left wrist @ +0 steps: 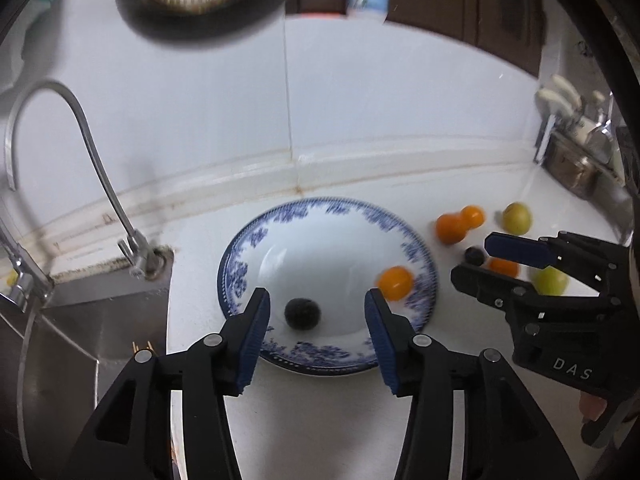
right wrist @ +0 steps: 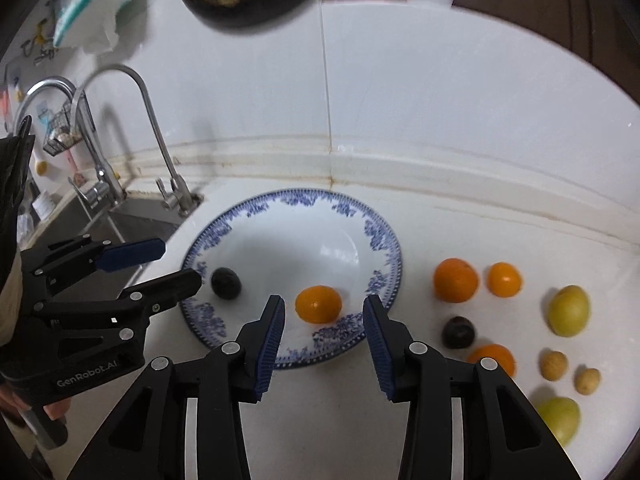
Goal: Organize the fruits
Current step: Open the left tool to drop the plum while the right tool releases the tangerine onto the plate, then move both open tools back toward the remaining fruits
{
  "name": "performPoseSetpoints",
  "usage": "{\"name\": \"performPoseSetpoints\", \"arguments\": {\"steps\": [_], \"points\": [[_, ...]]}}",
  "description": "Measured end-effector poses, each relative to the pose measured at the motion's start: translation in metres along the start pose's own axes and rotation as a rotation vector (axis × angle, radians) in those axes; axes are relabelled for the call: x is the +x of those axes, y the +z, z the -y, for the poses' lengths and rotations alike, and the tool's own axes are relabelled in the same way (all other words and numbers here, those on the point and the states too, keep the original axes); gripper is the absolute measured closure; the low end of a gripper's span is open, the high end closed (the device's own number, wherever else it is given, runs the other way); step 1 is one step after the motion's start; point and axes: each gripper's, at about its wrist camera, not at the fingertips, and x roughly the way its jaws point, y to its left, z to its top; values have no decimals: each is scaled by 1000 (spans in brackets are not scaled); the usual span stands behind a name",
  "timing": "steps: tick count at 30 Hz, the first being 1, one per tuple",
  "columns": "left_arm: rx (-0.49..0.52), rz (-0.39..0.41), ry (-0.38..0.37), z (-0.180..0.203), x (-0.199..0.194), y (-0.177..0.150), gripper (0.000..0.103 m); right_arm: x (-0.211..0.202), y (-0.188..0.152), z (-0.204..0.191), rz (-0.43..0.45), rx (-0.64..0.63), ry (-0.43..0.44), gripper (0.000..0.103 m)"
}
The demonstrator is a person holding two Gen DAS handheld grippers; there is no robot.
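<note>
1. A glossy white ceramic plate with a blue floral rim (right wrist: 384, 236) sits on the smooth white counter (right wrist: 480, 208).
2. It holds a round orange citrus fruit (right wrist: 319, 304) and a dark, matte plum (right wrist: 226, 283).
3. More fruit lies right of the plate: three oranges (right wrist: 456, 280), another dark plum (right wrist: 458, 332), two green-yellow fruits (right wrist: 568, 311) and two small tan ones (right wrist: 553, 365).
4. The left gripper (left wrist: 316, 312) and the right gripper (right wrist: 324, 316) both gape wide, empty, over the plate's near rim.

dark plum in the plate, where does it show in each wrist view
Left wrist view: the dark plum lies low in the plate, centred between the left gripper fingers.
Right wrist view: the same plum sits at the plate's left edge, beside the left gripper's tip.
Shared landmark: the blue-patterned plate, with an orange fruit in it.
</note>
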Motion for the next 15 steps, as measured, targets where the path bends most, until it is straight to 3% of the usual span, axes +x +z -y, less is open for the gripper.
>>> {"name": "performPoseSetpoints", "arguments": {"steps": [15], "points": [[61, 153, -131, 48, -67, 14, 30, -105, -13, 14, 190, 76, -178, 30]]}}
